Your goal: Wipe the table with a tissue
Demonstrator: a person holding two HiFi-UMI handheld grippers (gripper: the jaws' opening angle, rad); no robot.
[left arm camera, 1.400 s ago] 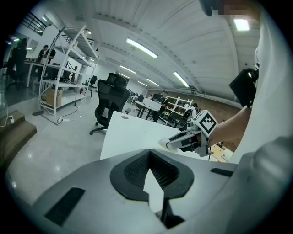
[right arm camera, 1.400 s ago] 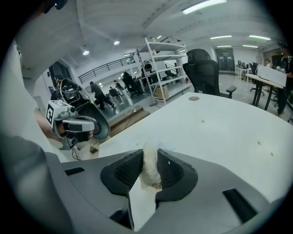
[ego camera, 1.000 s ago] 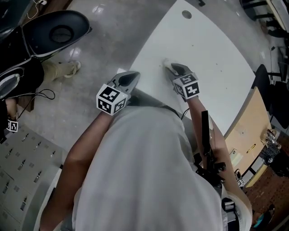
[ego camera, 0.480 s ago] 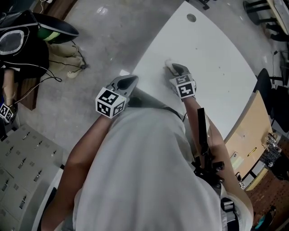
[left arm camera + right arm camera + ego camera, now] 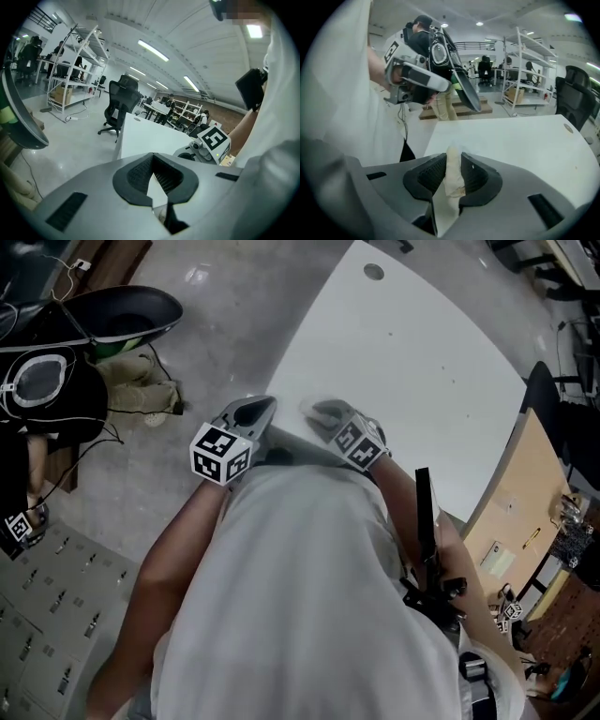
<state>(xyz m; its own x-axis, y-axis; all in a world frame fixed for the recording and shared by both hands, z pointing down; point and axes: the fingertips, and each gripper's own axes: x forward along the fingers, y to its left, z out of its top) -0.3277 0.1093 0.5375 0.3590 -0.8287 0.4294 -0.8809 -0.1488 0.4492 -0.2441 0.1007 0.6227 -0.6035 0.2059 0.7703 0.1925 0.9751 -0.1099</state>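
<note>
Sweeping back across the table (image 5: 422, 371), my right gripper (image 5: 322, 412) had travelled from farther in on the white top to its near edge and rolled as it went. My left gripper (image 5: 258, 409) had hardly shifted from its spot just off that same edge.

I judged this to be one pass of the wipe, drawn toward the table's edge. The left tool was parked clear of the top so it would not cross the path.

From the head view the right tool was a smear, and I could not pick out the tissue at the table's edge. The right gripper view settled it: the tissue (image 5: 452, 176) stood pinched between the half-closed pads, its crumpled end poking past the tips toward the tabletop. The left gripper view showed what the head view could not, its jaws drawn together at the tips with nothing caught, only the table's white visible behind them.
</note>
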